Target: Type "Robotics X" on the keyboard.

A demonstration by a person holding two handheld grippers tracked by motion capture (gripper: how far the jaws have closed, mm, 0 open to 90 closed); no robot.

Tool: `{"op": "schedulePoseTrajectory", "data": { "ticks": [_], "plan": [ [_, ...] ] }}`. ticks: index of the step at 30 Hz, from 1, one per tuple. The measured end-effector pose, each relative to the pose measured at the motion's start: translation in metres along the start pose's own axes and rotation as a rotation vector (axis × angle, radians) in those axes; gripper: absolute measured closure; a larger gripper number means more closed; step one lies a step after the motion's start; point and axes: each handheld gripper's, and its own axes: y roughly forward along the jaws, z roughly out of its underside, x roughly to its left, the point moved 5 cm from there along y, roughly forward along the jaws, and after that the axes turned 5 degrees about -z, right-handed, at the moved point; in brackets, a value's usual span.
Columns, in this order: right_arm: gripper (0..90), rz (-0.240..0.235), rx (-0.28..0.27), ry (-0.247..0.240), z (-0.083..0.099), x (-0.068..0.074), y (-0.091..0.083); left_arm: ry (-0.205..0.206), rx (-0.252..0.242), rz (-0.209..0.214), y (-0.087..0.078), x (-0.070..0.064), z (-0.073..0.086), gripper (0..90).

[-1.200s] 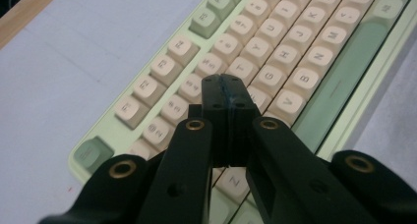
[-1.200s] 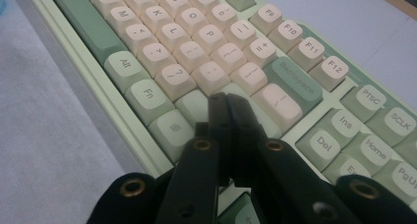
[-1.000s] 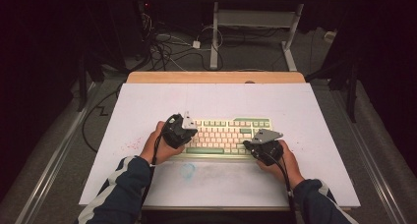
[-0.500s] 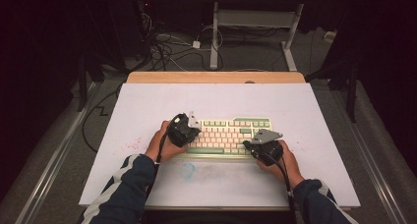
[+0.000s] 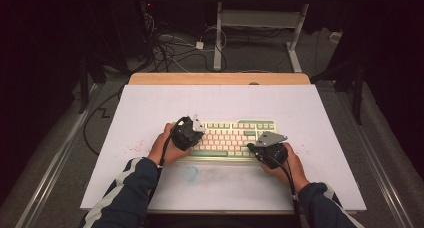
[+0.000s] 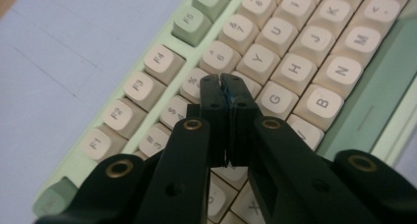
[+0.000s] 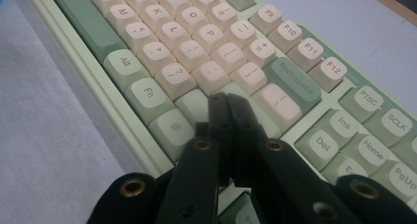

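A cream and pale green keyboard (image 5: 230, 137) lies in the middle of the white table top. My left gripper (image 5: 189, 132) is held over its left end by a hand. In the left gripper view the black jaws are pressed together, and the left gripper (image 6: 220, 78) hovers just above the keys near the number row of the keyboard (image 6: 295, 62). My right gripper (image 5: 266, 150) sits at the keyboard's right front corner. In the right gripper view the right gripper (image 7: 226, 97) has its jaws together, low over the green keys near the Enter key of the keyboard (image 7: 196, 52).
A white sheet (image 5: 150, 108) covers the table, with a wooden strip (image 5: 220, 78) along the far edge. A faint blue smudge (image 5: 192, 173) and reddish specks (image 5: 135, 148) mark the sheet near the front. Cables (image 5: 165, 43) and a desk frame (image 5: 260, 18) stand on the floor beyond.
The left gripper has shifted slightly right and forward over the keyboard's left end. The right gripper has stayed in place.
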Motion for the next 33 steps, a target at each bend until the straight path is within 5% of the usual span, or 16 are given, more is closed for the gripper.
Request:
{"op": "schedulePoseTrajectory", "data": {
  "ticks": [6,11,18,21,22,26,33],
  "plan": [
    [90.0,-0.001,-0.043,0.004,-0.004,-0.001,-0.013,-0.022,-0.089,0.022,-0.018,0.002,-0.013,80.6],
    [90.0,0.003,-0.086,0.019,-0.006,-0.001,-0.031,-0.049,-0.164,0.063,-0.038,0.004,-0.017,61.5],
    [90.0,0.009,-0.102,0.03,-0.003,-0.003,-0.044,-0.05,-0.261,0.019,-0.061,0.013,-0.006,29.3],
    [90.0,0.01,-0.104,0.035,-0.002,-0.003,-0.047,-0.065,-0.267,0.014,-0.067,0.017,0.0,21.8],
    [90.0,0.011,-0.106,0.035,-0.002,-0.003,-0.047,-0.061,-0.283,-0.024,-0.07,0.022,0.009,21.3],
    [90.0,0.01,-0.109,0.036,-0.004,-0.002,-0.045,-0.06,-0.262,-0.059,-0.075,0.03,0.027,19.3],
    [90.0,-0.008,-0.103,0.037,-0.015,-0.002,-0.032,-0.096,-0.255,-0.063,-0.099,0.041,0.052,18.6]
  ]
}}
